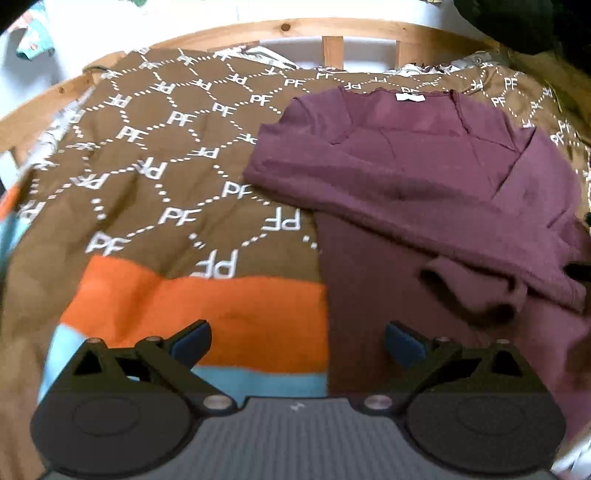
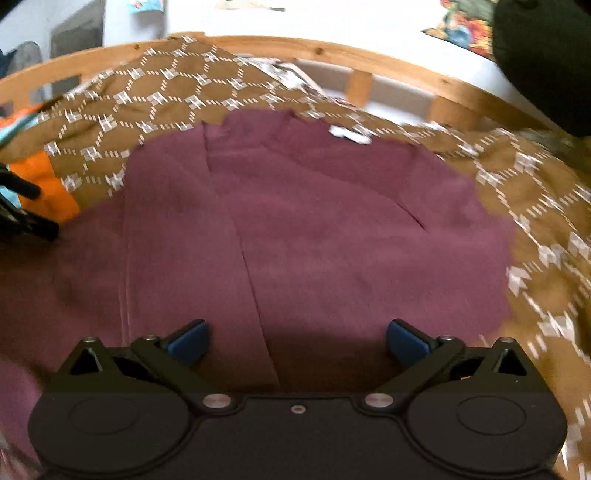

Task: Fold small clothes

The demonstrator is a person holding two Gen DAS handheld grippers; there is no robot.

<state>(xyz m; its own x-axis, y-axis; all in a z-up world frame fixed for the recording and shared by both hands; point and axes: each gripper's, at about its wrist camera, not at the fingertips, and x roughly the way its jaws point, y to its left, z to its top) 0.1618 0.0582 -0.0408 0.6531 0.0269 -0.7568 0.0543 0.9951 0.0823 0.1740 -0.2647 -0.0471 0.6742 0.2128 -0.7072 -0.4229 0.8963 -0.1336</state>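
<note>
**Supervisor:** Where are you with the fold?

**Me:** Partway, I'd judge. The maroon top (image 1: 424,177) lies on the brown patterned blanket (image 1: 147,147) on the bed, collar and white label (image 1: 409,96) toward the wooden rail (image 1: 258,29) at the far edge. Both sleeves look folded in across the body; 1 cuff (image 1: 476,291) sits loose near the hem end.

**Supervisor:** And the tongs?

**Me:** Both are empty. The left gripper (image 1: 297,341) stands wide open above the near edge, over the blanket's orange stripe (image 1: 221,306) and the shirt's side. The right gripper (image 2: 297,341) is equally wide, nothing between its pads, over the shirt's lower half.

**Supervisor:** What's left?

**Me:** Probably folding hem up to collar, maybe 1 more fold after.
</note>
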